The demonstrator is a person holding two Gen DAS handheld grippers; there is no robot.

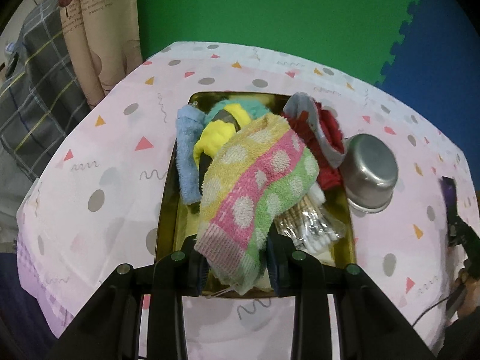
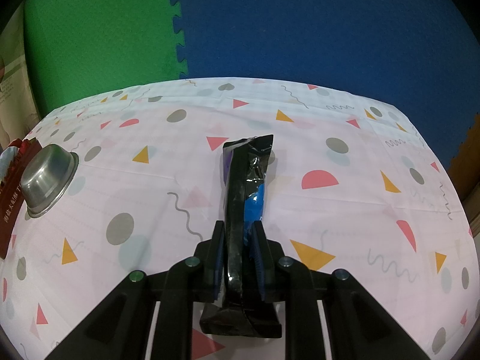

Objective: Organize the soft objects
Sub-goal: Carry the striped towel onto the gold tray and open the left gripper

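Observation:
In the left wrist view a gold tin box point(image 1: 168, 210) sits on the patterned tablecloth, filled with soft things: a blue cloth point(image 1: 187, 150), a yellow cloth point(image 1: 214, 136), a teal cloth point(image 1: 252, 105), a red cloth point(image 1: 328, 129) and a bag of cotton swabs point(image 1: 309, 225). My left gripper point(image 1: 237, 265) is shut on a polka-dot striped towel point(image 1: 258, 183) that drapes over the pile. In the right wrist view my right gripper point(image 2: 238, 246) is shut on a black and blue snack packet point(image 2: 247, 186), held above the tablecloth.
An upturned metal bowl point(image 1: 370, 169) lies right of the box; it also shows in the right wrist view point(image 2: 48, 177). Green and blue foam mats point(image 2: 180, 30) stand behind the table. A plaid cloth point(image 1: 33, 90) hangs to the left of the table.

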